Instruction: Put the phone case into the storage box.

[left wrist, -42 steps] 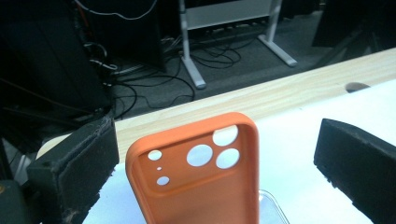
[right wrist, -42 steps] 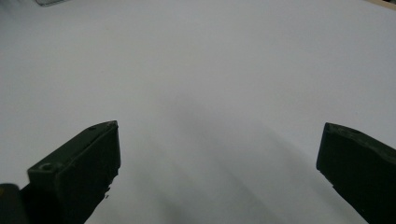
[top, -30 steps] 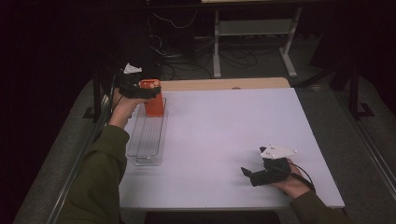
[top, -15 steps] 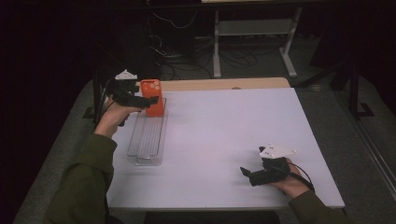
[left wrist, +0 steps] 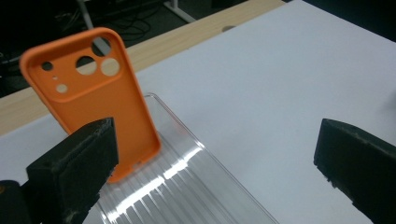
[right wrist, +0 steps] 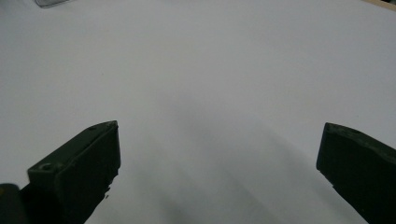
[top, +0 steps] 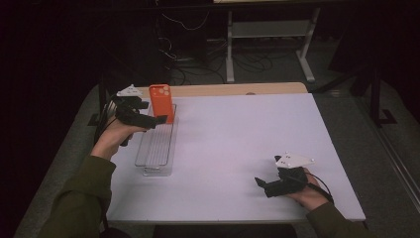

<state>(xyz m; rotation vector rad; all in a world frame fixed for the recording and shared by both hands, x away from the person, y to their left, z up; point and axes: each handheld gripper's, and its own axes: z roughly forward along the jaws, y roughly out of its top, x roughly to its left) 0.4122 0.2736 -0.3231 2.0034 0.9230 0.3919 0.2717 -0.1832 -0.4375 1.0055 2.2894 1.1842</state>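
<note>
The orange phone case [left wrist: 93, 100] stands nearly upright at the far end of the clear ribbed tray [left wrist: 187, 186], just beyond your left tool [top: 148, 119], whose jaws are spread wide and empty. Draw back gently so no jaw tips it. Your right tool [top: 262, 186] rests gaping on the bare bench [top: 237, 148], well apart.

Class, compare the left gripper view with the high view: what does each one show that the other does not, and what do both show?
Left gripper view alone: the holes in the orange phone case, seen close, and the wide gap between the open jaws. High view alone: the right gripper over the white table, both forearms, and desk legs and cables beyond. Both: the case standing at the far end of the clear tray.
</note>
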